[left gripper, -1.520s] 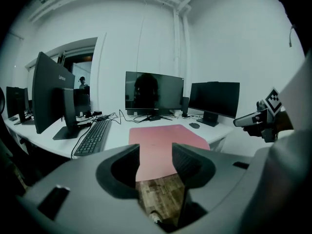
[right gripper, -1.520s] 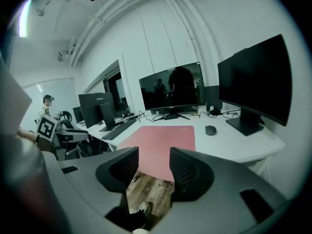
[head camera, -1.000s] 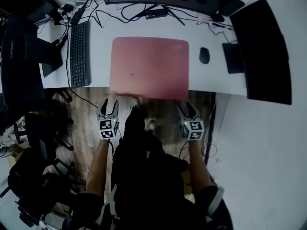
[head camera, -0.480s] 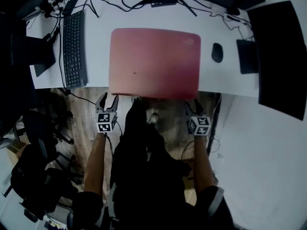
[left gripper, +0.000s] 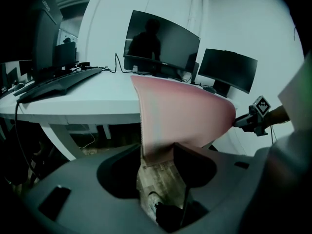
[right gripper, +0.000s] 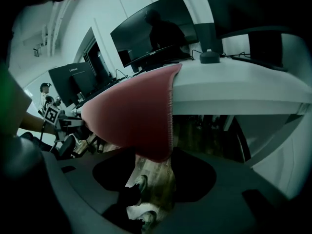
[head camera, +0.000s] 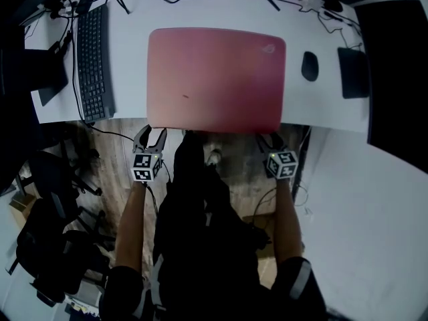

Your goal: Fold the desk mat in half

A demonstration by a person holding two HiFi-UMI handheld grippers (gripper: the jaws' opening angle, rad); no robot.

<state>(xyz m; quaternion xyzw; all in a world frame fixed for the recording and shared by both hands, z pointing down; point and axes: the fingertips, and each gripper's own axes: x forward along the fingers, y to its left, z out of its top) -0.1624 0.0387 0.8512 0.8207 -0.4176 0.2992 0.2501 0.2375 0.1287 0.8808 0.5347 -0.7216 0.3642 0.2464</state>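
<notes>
Desk mat (head camera: pixel 215 79), pink and rectangular, lay flat and unfolded on the white desk (head camera: pixel 130 79), between a black keyboard (head camera: pixel 93 59) on one side and a mouse (head camera: pixel 309 65) on the other. Its near long edge overhung the front of the desk and drooped a little.

The left gripper (head camera: pixel 150 134) sat just under the mat's near left corner and the right gripper (head camera: pixel 271 139) just under the near right corner, both pointing up toward the overhanging edge. Both pairs of jaws had just been opening and stood wide apart. In each gripper view a hanging corner of the mat reached into the gap between the jaws, but the pads were not pressing on it, so nothing was held yet.

The step in hand looked like the approach to grasp the two near corners; the fold itself had not begun. The next move would call for closing both grippers firmly on their corners at about the same time, then lifting the near edge and carrying it over to meet the far edge. An uneven grip, or one corner slipping, would likely skew the fold.
</notes>
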